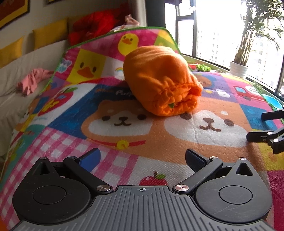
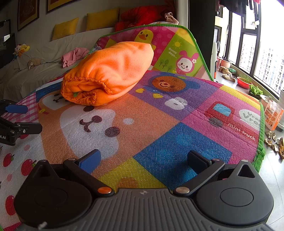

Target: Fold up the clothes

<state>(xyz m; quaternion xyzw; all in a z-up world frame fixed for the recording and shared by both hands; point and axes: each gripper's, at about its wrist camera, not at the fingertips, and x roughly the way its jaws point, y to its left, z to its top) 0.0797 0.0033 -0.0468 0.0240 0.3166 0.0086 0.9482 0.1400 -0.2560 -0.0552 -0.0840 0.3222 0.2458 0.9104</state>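
Observation:
An orange fleece garment (image 1: 159,80) lies folded into a thick bundle on the colourful cartoon play mat (image 1: 124,135), its gathered elastic hem facing me. In the right wrist view the same orange bundle (image 2: 108,72) sits left of centre on the mat (image 2: 159,124). My left gripper (image 1: 142,158) is open and empty, a short way in front of the bundle. My right gripper (image 2: 143,160) is also open and empty, further back over the mat. The right gripper's fingers (image 1: 266,128) show at the right edge of the left view; the left gripper's fingers (image 2: 17,117) show at the left edge of the right view.
A sofa (image 2: 35,71) with yellow cushions, a pink garment (image 2: 72,56) and a red item (image 2: 140,16) stands behind the mat. The mat's far end is propped upright. Windows, a potted plant (image 1: 239,65), bowls and shoes line the floor on the right.

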